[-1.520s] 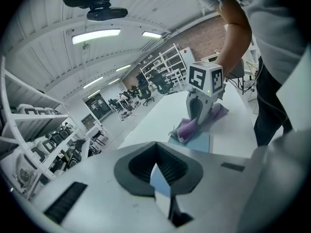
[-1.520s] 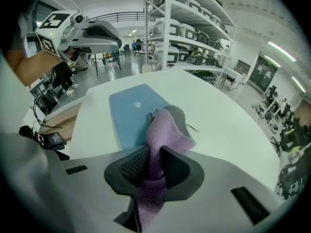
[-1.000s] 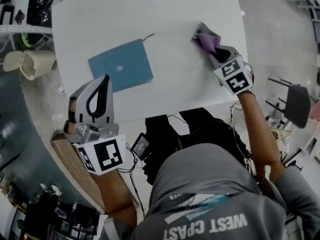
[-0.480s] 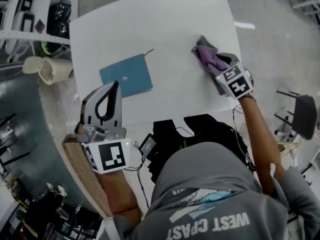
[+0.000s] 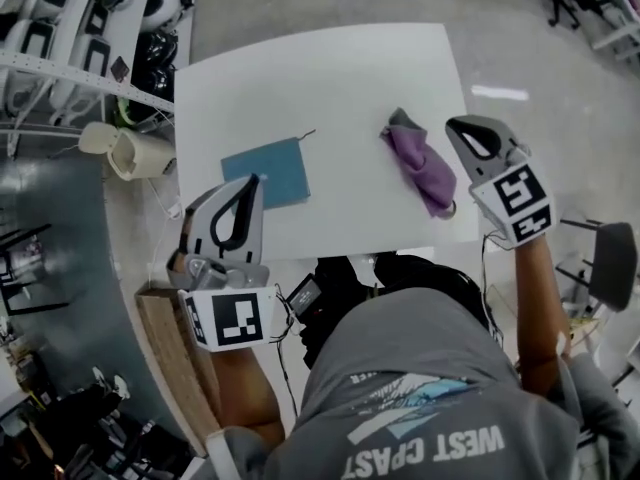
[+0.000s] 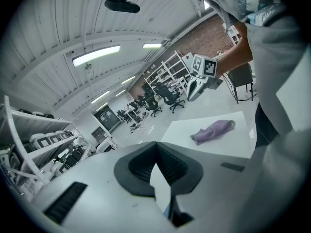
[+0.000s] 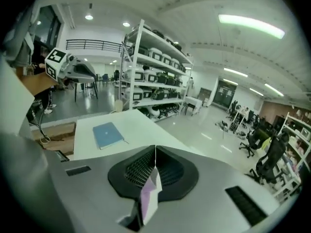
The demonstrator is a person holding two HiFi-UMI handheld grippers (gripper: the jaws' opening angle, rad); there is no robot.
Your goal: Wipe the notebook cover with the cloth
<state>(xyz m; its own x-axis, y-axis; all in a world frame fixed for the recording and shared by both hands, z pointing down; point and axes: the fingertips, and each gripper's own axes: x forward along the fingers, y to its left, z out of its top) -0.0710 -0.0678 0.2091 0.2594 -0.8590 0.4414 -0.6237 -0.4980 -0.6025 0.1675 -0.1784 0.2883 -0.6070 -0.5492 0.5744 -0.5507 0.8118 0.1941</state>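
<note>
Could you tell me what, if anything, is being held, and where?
Nothing: left hand-held gripper and right hand-held gripper are shut, empty; the cloth lies free on the table.

A thin blue notebook (image 5: 266, 175) lies closed and flat on the white table (image 5: 340, 78), near the table's front left edge. It sits slightly askew, and a thin dark cord trails from its far right corner. A crumpled purple cloth (image 5: 420, 173), grey at its far end, lies heaped near the table's front right corner, well apart from the notebook.
</note>
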